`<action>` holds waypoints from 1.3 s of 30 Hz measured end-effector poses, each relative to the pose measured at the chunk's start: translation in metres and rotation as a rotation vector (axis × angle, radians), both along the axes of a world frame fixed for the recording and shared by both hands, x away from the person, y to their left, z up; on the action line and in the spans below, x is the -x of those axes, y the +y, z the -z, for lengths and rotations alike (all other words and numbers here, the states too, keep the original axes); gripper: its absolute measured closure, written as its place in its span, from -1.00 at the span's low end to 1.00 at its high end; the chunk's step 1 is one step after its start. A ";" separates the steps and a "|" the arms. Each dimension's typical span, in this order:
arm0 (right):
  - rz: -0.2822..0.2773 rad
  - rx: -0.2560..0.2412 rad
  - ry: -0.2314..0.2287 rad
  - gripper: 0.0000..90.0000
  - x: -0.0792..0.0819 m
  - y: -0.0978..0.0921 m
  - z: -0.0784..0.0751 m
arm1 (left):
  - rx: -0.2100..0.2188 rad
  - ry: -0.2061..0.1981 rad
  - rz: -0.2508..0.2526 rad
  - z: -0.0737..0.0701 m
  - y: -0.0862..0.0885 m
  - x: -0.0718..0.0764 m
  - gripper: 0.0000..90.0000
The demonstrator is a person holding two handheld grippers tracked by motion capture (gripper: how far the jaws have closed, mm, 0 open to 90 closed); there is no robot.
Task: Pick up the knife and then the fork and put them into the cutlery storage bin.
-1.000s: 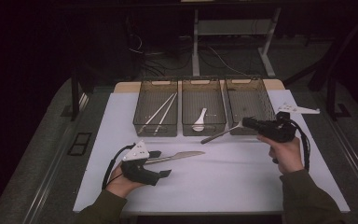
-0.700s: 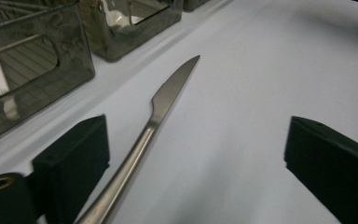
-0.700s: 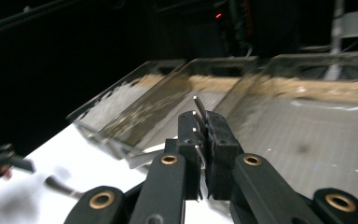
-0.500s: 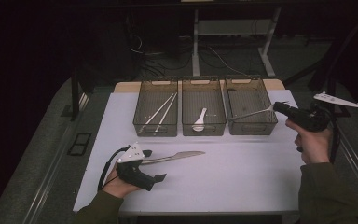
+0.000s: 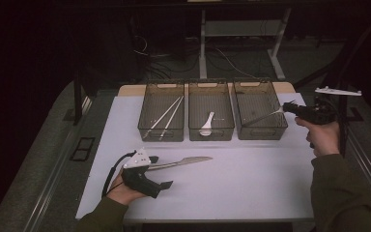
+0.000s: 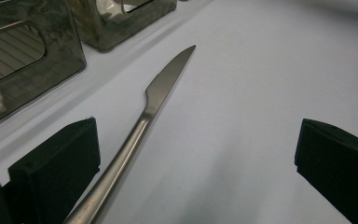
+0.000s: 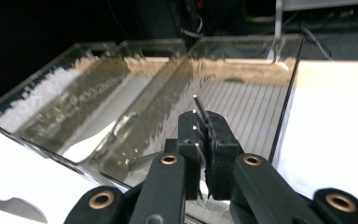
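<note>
A metal table knife (image 5: 183, 162) (image 6: 154, 100) lies on the white table, blade pointing right. My left gripper (image 5: 162, 171) (image 6: 196, 140) rests low over its handle end, open, with the handle running past the left jaw. At the table's right side my right gripper (image 5: 287, 107) (image 7: 205, 123) is shut on a metal fork (image 5: 263, 116) at its tine end; the tines (image 7: 199, 109) poke up between the jaws. The fork's handle slants down and left into the right-hand clear bin (image 5: 276, 129) (image 7: 289, 93).
Three clear bins stand in a row at the back of the table. The left bin (image 5: 145, 130) holds two long thin utensils, and the middle bin (image 5: 193, 133) holds a white spoon (image 5: 206, 123). The table's front edge runs just past my left hand.
My right gripper carried the fork right and upward, from in front of the right bin to beside it, with the handle now inside the bin. The left gripper shifted slightly by the knife.
</note>
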State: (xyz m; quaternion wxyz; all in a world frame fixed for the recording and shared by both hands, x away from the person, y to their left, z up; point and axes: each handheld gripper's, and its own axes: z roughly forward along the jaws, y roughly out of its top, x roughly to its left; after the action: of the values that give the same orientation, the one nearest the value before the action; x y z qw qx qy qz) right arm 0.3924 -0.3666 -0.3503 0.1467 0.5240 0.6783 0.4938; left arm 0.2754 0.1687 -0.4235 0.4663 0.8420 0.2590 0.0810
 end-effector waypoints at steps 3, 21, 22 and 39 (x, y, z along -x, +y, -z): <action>-0.008 0.007 0.036 0.90 -0.008 0.003 0.008 | -0.005 0.001 0.004 0.001 0.000 -0.001 -1.00; 0.018 0.102 0.096 0.75 -0.056 0.017 0.020 | -0.015 0.006 0.021 0.003 -0.004 -0.002 -1.00; 0.023 0.111 0.084 0.54 -0.059 0.018 0.021 | -0.016 0.003 0.023 0.003 -0.003 -0.002 -1.00; 0.109 0.160 -0.003 -0.46 -0.052 0.007 0.011 | -0.013 -0.002 0.018 0.002 -0.002 -0.003 -1.00</action>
State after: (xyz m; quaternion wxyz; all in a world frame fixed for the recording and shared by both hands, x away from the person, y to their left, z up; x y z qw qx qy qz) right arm 0.4446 -0.3594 -0.3613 0.2157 0.5461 0.6856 0.4303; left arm 0.2786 0.1669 -0.4258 0.4616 0.8473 0.2502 0.0794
